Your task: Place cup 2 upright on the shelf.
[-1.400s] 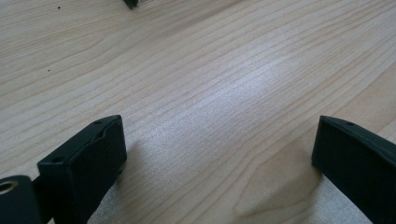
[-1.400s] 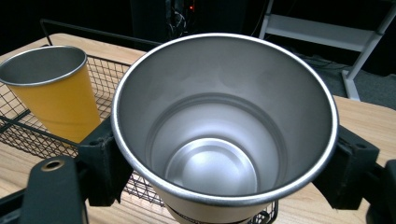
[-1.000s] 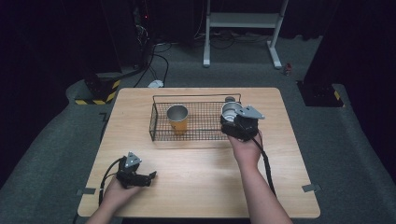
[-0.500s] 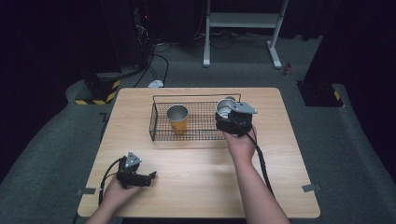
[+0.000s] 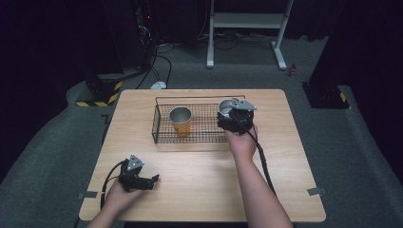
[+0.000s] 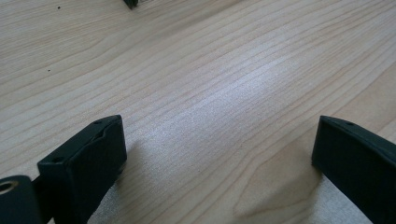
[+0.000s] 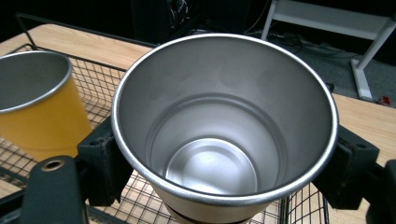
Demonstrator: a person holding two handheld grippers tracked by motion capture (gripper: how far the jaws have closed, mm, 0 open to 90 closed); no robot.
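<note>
Compared with the frame a second before, shifted a little toward the left of the high view: the right gripper and the steel cup it carried, now at the right end of the wire basket instead of just past its right corner. Stayed put across all three high frames: the left gripper, low on the table at the lower left of the frame, and the yellow cup, upright in the left half of the basket.

In the right gripper view, clamped on the steel cup: one black jaw pressed against each side of the cup wall, the cup upright and empty, its polished inside and round bottom in plain sight. Seen below it, the basket mesh; cannot tell whether the cup's base touched the mesh or hung just above it. At the left edge of that frame, the yellow cup, also with a bare metal inside, apart from the steel cup.

In the left gripper view, wide apart and holding nothing: the left gripper, with pale wood grain between its jaws.

No brand, label or readable writing made out on either cup, the basket or the grippers.
</note>
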